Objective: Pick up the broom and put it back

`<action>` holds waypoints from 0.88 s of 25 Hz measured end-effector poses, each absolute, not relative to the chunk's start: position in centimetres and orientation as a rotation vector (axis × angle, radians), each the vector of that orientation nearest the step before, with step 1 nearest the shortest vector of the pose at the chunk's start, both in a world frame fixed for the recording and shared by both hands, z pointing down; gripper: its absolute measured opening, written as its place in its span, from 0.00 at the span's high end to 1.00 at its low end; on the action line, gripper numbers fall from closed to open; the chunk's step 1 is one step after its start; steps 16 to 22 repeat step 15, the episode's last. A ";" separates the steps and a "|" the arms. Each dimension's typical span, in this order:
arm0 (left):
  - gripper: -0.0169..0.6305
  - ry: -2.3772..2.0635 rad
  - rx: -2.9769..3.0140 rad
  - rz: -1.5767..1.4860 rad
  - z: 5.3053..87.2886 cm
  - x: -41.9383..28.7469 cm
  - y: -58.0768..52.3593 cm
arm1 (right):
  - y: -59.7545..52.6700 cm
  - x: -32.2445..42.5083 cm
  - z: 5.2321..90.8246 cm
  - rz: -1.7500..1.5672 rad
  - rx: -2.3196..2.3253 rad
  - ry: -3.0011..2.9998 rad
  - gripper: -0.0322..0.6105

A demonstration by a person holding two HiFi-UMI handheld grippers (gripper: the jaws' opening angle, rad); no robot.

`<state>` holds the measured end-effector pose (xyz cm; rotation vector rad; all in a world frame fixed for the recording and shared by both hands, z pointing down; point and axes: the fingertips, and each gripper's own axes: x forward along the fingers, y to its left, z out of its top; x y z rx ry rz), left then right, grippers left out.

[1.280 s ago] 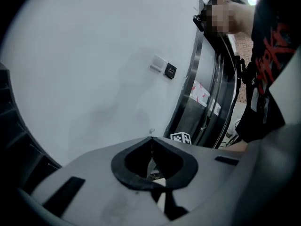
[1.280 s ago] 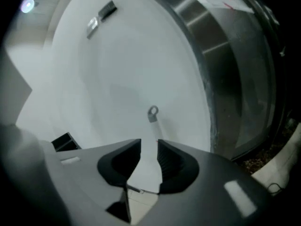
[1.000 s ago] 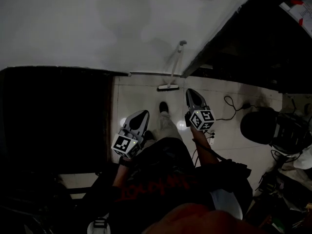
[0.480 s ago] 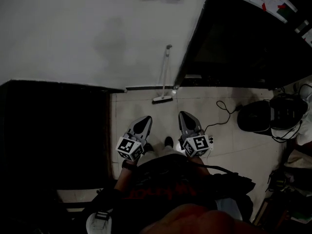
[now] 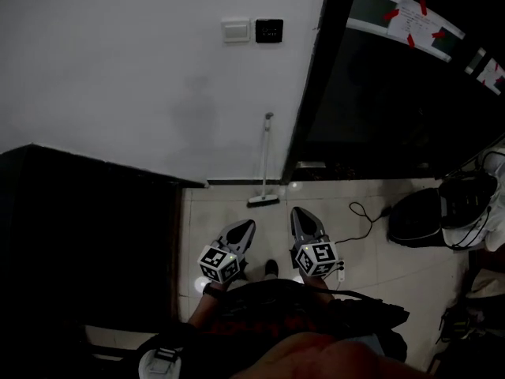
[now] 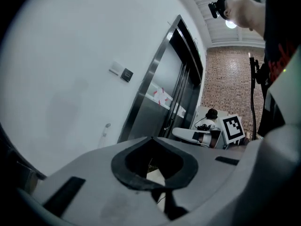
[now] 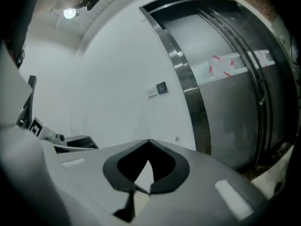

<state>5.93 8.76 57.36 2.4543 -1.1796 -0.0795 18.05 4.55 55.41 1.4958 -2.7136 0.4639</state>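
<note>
The broom (image 5: 264, 164) leans upright against the white wall, its brush head (image 5: 263, 200) on the tiled floor beside the dark door frame. My left gripper (image 5: 249, 225) and right gripper (image 5: 298, 212) are side by side in front of me, both pointing at the broom and well short of it. Each is shut with nothing between its tips. The left gripper view shows the closed jaws (image 6: 151, 138) and the broom's handle top (image 6: 107, 126) far off. In the right gripper view the jaws (image 7: 149, 140) are also closed, with the handle top (image 7: 177, 139) small beyond them.
A dark low cabinet (image 5: 87, 227) fills the left side. A metal elevator door (image 5: 379, 93) stands right of the broom. Wall switches (image 5: 235, 29) sit above it. A black bag (image 5: 414, 215) and a cable (image 5: 359, 212) lie on the floor at right.
The head view has tilted up, so more wall and the switches show. Both grippers have drawn closer together and sit lower in the picture. The broom still leans on the wall.
</note>
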 end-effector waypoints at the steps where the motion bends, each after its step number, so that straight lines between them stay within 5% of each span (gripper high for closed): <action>1: 0.97 -1.174 2.456 -0.068 57.6 6.0 8.6 | 4.5 18.3 55.5 0.467 1.498 -2.711 0.95; 22: 0.97 -1.133 2.521 -0.108 53.1 6.0 4.9 | -0.2 15.9 53.7 0.475 1.463 -2.672 0.95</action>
